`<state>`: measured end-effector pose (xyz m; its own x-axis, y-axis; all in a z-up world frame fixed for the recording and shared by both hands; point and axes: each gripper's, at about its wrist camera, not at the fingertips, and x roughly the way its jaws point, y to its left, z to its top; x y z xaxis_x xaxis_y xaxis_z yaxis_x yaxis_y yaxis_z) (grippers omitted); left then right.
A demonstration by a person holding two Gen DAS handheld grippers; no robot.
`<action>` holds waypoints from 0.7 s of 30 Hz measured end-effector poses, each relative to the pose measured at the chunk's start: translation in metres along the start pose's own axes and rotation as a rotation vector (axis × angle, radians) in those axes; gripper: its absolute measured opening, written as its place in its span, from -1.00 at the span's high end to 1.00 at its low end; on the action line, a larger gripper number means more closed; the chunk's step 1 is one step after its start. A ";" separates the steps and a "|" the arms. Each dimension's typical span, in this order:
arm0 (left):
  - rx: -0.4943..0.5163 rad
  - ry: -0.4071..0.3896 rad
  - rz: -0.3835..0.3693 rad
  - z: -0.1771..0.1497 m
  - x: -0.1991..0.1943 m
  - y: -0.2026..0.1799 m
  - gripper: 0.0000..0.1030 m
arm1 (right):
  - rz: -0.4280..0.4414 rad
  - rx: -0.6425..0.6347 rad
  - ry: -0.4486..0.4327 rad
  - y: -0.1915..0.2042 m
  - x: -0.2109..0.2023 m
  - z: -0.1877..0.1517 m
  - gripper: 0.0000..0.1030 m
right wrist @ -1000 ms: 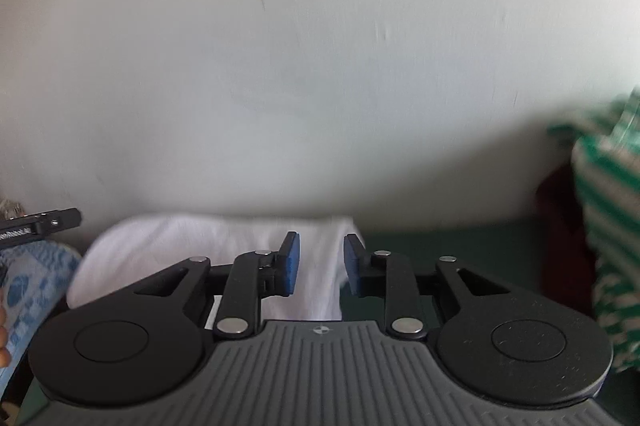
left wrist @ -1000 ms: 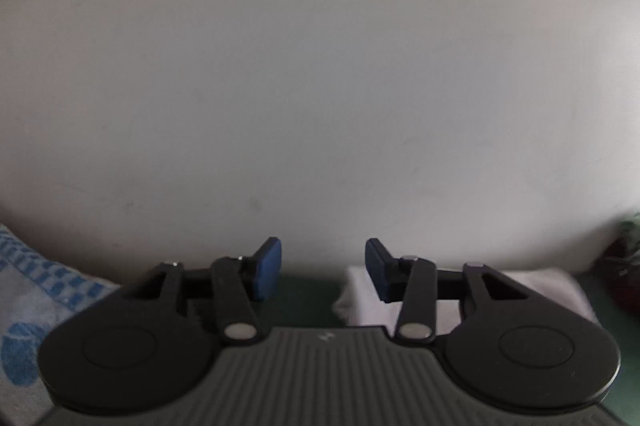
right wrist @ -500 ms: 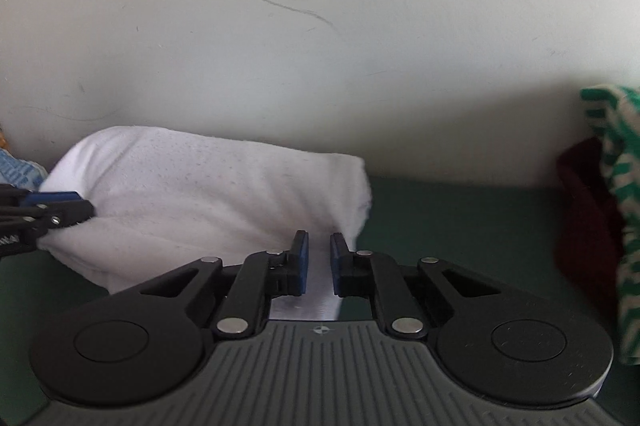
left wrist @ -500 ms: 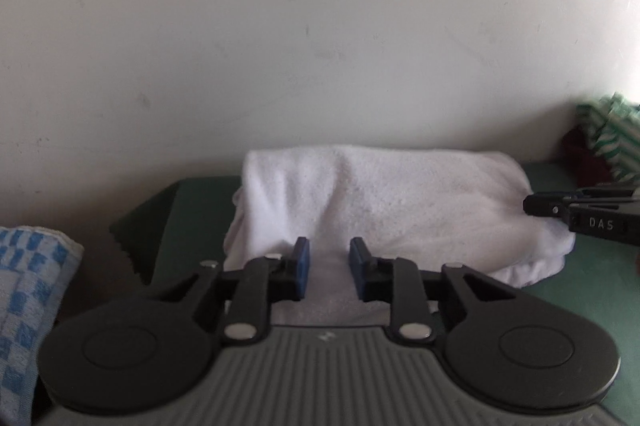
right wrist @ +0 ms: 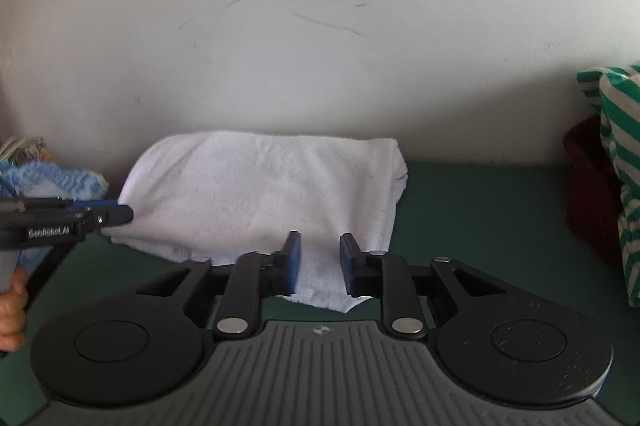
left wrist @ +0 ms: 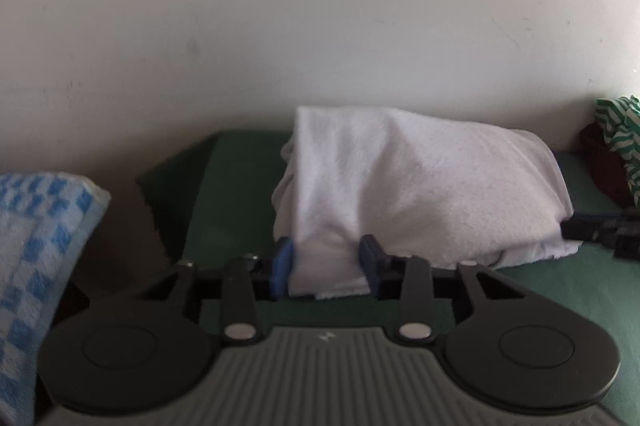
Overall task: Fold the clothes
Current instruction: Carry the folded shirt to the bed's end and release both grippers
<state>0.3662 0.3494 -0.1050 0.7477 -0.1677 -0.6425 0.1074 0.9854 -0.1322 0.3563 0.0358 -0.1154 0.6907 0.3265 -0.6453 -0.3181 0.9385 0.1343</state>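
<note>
Left gripper (left wrist: 326, 268): jaws stood parted, level, pointed toward 12 o'clock; blue pads (left wrist: 282, 266) flanked white cloth.
Right gripper (right wrist: 319, 264): jaws stood parted, level, pointed toward 12 o'clock; its tips showed at 3 o'clock in the left view.
Hand (right wrist: 12, 310): gripped the left gripper's handle, at 9 o'clock in the right view.

Both pictures are dim and a little gray. Soft light falls on the wall (right wrist: 320, 26), which looks brightest at the right side. The left wrist picture is slightly blurry. The edges bend and go dark in the corners. Under the white towel (left wrist: 420, 186) the shadows are soft.
</note>
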 end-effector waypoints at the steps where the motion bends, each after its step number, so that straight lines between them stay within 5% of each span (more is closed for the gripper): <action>1: -0.009 0.003 0.004 0.002 -0.002 0.001 0.14 | -0.010 0.019 0.003 -0.002 0.008 -0.001 0.50; 5: -0.009 -0.007 0.034 -0.001 -0.031 0.004 0.21 | -0.022 0.057 0.023 0.015 -0.033 -0.039 0.37; 8: -0.015 -0.027 0.035 -0.022 -0.072 -0.007 0.16 | -0.031 0.082 0.045 0.030 -0.069 -0.070 0.09; 12: 0.008 -0.044 0.018 -0.082 -0.142 -0.048 -0.20 | -0.043 0.116 0.074 0.051 -0.117 -0.111 0.07; 18: 0.041 0.040 0.035 -0.191 -0.215 -0.114 -0.17 | -0.074 0.162 0.108 0.078 -0.176 -0.165 -0.14; 21: 0.058 0.052 0.055 -0.219 -0.235 -0.137 -0.20 | -0.108 0.179 0.111 0.088 -0.189 -0.180 -0.28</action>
<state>0.0326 0.2477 -0.1014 0.7183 -0.1133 -0.6864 0.1060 0.9930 -0.0530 0.0806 0.0360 -0.1172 0.6354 0.2181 -0.7408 -0.1194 0.9755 0.1847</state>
